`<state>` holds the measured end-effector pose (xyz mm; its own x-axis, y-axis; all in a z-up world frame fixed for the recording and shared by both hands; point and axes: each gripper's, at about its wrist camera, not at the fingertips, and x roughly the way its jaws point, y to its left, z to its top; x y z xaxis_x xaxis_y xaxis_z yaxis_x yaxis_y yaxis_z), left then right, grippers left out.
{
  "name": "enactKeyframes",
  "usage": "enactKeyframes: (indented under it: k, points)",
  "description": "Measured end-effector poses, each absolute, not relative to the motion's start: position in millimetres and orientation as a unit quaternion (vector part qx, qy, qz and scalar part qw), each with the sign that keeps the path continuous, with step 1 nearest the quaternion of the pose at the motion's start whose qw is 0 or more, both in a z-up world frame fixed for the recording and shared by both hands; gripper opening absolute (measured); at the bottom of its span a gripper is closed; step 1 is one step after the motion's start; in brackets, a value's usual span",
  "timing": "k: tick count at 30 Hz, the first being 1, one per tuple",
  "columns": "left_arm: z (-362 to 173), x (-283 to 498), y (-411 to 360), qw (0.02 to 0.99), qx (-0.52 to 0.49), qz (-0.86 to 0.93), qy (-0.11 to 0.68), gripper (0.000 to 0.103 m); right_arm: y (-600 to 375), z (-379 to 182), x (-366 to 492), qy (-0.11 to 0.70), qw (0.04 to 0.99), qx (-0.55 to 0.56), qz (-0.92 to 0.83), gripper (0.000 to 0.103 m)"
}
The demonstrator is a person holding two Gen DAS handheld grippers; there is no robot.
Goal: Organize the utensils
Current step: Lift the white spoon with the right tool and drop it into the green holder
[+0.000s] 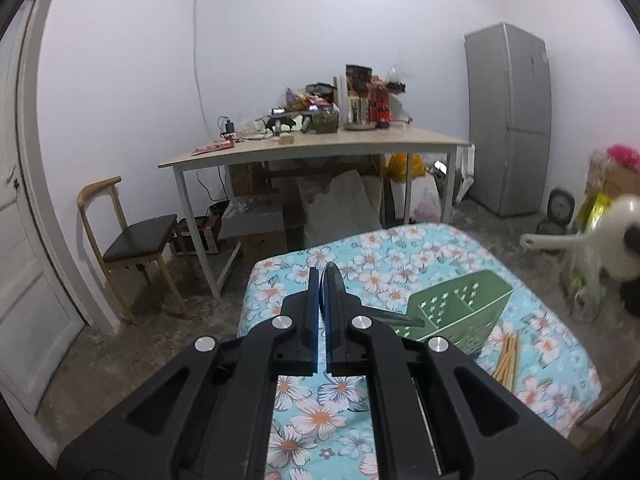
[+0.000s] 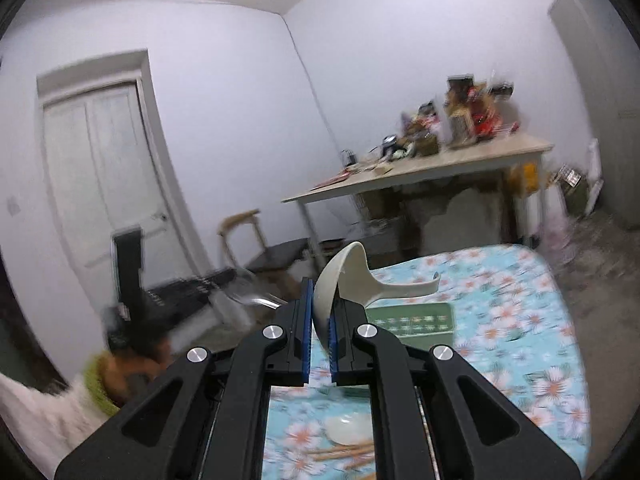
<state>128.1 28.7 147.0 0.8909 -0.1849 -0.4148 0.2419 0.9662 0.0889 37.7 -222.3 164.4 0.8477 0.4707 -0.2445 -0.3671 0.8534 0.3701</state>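
Observation:
My right gripper (image 2: 322,312) is shut on the bowl of a cream ceramic spoon (image 2: 352,280) and holds it in the air over the floral table (image 2: 520,320), handle to the right, above the green utensil holder (image 2: 412,320). The spoon also shows at the right edge of the left wrist view (image 1: 616,236). My left gripper (image 1: 323,292) is shut on a dark flat utensil whose handle (image 1: 400,318) sticks out right, beside the green holder (image 1: 460,312). Wooden chopsticks (image 1: 506,356) lie by the holder. A second white spoon (image 2: 348,426) and chopsticks (image 2: 340,450) lie below my right gripper.
The table cloth (image 1: 320,412) is turquoise with flowers. Beyond it stand a cluttered wooden table (image 1: 320,144), a chair (image 1: 132,240), a grey fridge (image 1: 508,120) and a door (image 2: 104,176). Bags and boxes (image 1: 608,184) sit on the floor at right.

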Motion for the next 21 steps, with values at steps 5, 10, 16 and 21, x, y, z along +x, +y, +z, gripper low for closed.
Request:
enactKeyframes:
  k: [5, 10, 16, 21]
  points:
    - [135.8, 147.4, 13.5, 0.966, 0.1, -0.109, 0.214, 0.002, -245.3, 161.6, 85.3, 0.204, 0.91, 0.237, 0.273, 0.007]
    - [125.5, 165.6, 2.8, 0.96, 0.122, -0.113, 0.227, 0.002, -257.0, 147.3, 124.7, 0.245, 0.873, 0.3, 0.297, 0.007]
    - [116.4, 178.6, -5.7, 0.953, 0.145, -0.115, 0.239, 0.002, -263.4, 126.4, 153.4, 0.295, 0.843, 0.346, 0.286, 0.007]
    - [113.7, 184.8, -13.0, 0.949, 0.164, -0.116, 0.243, 0.002, -270.4, 122.6, 154.1, 0.311, 0.839, 0.354, 0.274, 0.007]
